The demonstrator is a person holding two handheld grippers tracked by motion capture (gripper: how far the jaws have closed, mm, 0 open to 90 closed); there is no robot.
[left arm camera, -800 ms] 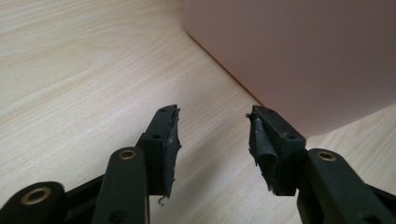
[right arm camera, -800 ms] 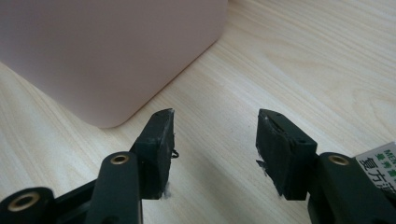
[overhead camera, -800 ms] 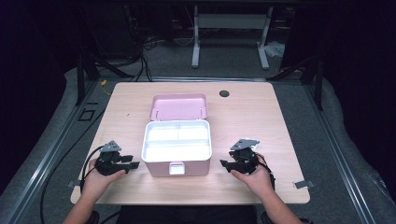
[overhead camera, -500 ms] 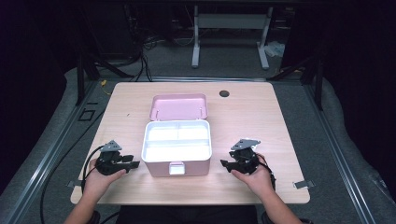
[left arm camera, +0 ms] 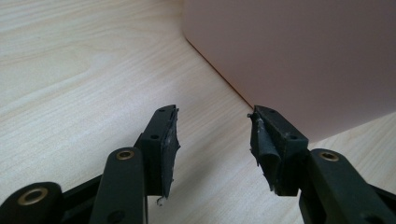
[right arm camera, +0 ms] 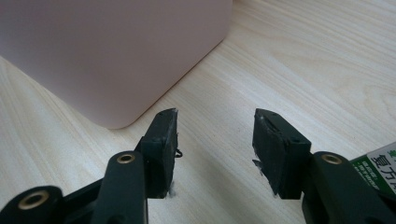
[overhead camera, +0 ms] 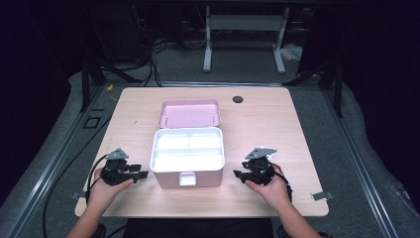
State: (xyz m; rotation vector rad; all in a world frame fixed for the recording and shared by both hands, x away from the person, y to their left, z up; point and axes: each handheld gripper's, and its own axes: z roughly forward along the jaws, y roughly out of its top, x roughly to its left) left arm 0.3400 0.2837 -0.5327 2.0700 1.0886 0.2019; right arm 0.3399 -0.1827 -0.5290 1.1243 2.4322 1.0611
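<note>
A pink box (overhead camera: 187, 176) with a white divided inside stands open at the table's front middle, its lid (overhead camera: 189, 113) thrown back. My left gripper (overhead camera: 143, 174) rests on the table just left of the box, pointing at its side, jaws open and empty. In the left gripper view the box's pink wall (left arm camera: 299, 56) fills the upper right beyond the left gripper (left arm camera: 214, 140). My right gripper (overhead camera: 236, 174) lies to the right of the box, pointing at it, also open with nothing held. The right gripper view shows the box's rounded corner (right arm camera: 112, 60) ahead of the right gripper (right arm camera: 215, 140).
The light wooden table (overhead camera: 277, 129) has bare room behind and beside the box. A dark round cable hole (overhead camera: 237, 99) sits near the far edge. A green printed label (right arm camera: 378, 168) peeks in at the lower right of the right gripper view. Dark floor and metal stands surround the table.
</note>
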